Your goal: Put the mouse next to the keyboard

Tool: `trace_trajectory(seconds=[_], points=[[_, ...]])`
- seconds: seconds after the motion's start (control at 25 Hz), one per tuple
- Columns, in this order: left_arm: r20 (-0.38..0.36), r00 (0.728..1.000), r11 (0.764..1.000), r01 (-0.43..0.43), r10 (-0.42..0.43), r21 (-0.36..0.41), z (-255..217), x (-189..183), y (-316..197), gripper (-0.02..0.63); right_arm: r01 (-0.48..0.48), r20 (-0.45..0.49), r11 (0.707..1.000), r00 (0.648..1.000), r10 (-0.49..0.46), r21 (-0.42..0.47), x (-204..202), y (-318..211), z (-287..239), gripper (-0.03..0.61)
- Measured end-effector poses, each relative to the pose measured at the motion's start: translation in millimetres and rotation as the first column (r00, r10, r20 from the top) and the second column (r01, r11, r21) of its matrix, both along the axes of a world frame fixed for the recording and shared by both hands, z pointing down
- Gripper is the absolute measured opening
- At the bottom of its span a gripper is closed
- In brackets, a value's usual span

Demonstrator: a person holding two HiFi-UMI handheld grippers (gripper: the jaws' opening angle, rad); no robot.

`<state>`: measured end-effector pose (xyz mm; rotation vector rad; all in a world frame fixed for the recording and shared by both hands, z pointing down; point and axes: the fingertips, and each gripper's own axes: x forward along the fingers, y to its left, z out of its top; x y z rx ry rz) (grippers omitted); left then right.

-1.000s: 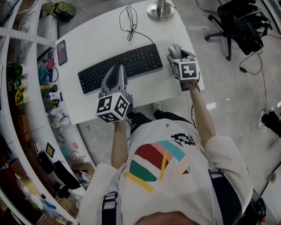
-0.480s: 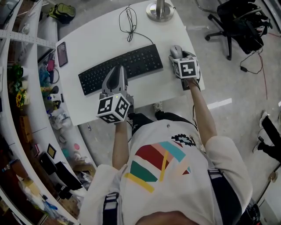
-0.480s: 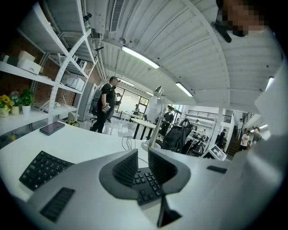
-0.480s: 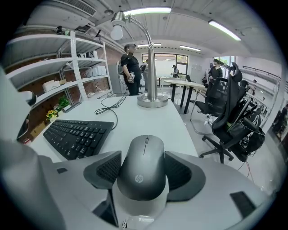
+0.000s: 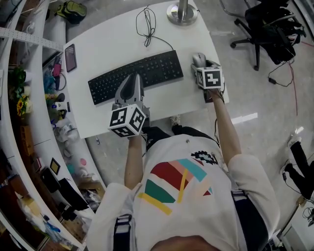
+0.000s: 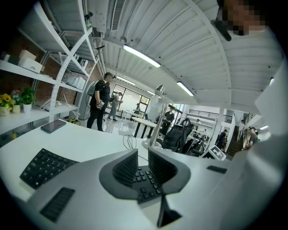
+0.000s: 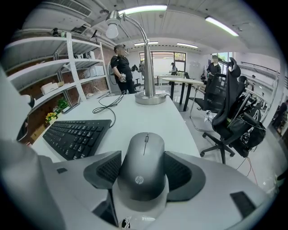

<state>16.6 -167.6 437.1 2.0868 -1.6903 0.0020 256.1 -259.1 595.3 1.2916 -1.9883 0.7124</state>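
Observation:
A grey mouse (image 5: 198, 60) (image 7: 145, 164) lies on the white table (image 5: 108, 44), just right of the black keyboard (image 5: 147, 71) (image 7: 76, 134). My right gripper (image 5: 200, 65) (image 7: 144, 170) is shut on the mouse, one pad against each of its sides. The left gripper (image 5: 131, 78) (image 6: 142, 155) hovers over the keyboard's near edge. Its jaws stand almost together with nothing between them, and only keys (image 6: 146, 179) show through the narrow gap.
A lamp base (image 5: 182, 13) and a coiled cable (image 5: 146, 27) sit at the table's far side, a phone (image 5: 70, 57) at its left corner. A black office chair (image 5: 267, 27) stands to the right, cluttered shelves (image 5: 29, 98) to the left.
Almost nothing moves: the right gripper and the mouse shift very slightly to the right. The left gripper keeps its place over the keyboard.

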Motion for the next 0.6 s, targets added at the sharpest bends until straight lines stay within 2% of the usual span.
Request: trace_trajectory(seconds=[0.4, 0.6], points=[[0.001, 1.000, 1.000, -0.001, 0.001, 0.010, -4.0, -3.0, -2.9, 0.098, 0.007, -0.021, 1.000, 1.000, -0.007, 0.006, 0.4, -4.4, 0.1, 0.296], [0.003, 1.000, 1.000, -0.011, 0.011, 0.013, -8.5, -5.7, -3.3, 0.098, -0.036, 0.004, 0.999, 0.999, 0.036, 0.030, 1.6, -6.6, -9.0, 0.296]])
